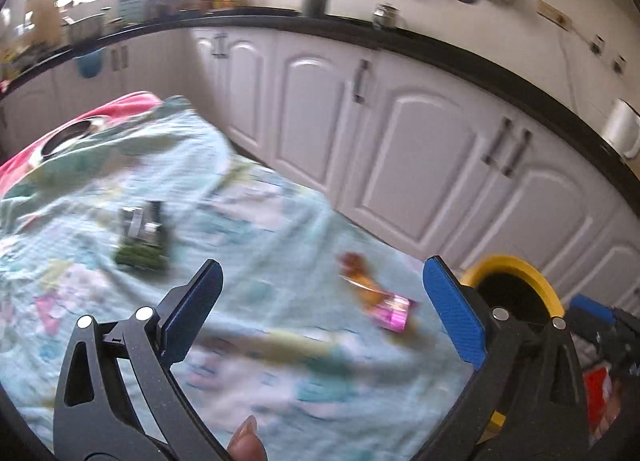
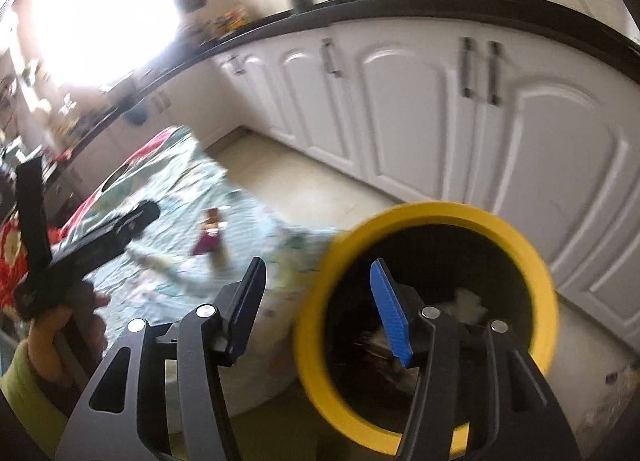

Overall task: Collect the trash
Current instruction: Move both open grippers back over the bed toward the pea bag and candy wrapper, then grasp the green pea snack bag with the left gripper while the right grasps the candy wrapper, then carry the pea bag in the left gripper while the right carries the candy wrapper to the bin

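On the cloth-covered bench (image 1: 280, 229) a green packet (image 1: 142, 239) and a pink-and-orange wrapper (image 1: 378, 299) remain uncollected, the yellow-rimmed bin (image 2: 428, 217) beside it already holds scraps, and both the left gripper (image 1: 324, 309) and right gripper (image 2: 320, 307) gape empty.

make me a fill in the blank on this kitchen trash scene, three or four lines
1. The rim of the trash bin is coloured ____.
2. The pink and orange wrapper lies on the patterned ____, not in the bin.
3. Nothing sits between the fingers of the left hand-held gripper, whose jaws stand wide ____.
4. The right hand-held gripper hangs over the bin and holds ____.

Missing words: yellow; cloth; open; nothing
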The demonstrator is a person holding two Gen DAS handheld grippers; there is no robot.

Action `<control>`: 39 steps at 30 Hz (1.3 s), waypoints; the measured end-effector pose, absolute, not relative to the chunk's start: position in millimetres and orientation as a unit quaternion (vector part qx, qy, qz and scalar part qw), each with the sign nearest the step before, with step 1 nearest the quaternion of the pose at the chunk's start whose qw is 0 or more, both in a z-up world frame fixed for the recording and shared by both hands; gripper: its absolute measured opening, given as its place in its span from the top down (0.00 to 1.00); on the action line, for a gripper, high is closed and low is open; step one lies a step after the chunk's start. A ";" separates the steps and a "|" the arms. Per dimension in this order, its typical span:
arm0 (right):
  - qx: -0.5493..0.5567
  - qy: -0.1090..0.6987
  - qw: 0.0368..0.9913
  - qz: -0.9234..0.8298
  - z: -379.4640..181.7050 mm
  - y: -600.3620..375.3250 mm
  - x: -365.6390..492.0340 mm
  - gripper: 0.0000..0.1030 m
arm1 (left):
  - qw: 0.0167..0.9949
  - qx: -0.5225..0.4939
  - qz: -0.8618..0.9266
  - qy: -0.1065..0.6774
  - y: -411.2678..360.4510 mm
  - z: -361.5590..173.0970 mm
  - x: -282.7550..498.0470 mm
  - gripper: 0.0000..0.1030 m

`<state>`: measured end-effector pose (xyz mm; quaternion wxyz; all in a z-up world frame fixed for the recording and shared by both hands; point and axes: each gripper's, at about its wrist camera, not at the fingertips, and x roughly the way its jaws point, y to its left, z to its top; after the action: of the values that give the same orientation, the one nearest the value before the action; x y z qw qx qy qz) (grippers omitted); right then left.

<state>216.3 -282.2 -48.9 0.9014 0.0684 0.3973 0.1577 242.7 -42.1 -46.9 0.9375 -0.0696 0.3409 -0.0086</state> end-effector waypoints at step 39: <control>0.001 0.417 0.882 0.220 -70.8 -184.0 245.6 0.72 | 0.904 -0.128 0.061 0.404 61.2 -77.5 266.3 0.76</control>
<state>245.6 -184.0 -70.8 0.8820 0.0008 0.4168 0.2198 266.3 61.2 -77.5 0.9040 -0.1278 0.4035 0.0608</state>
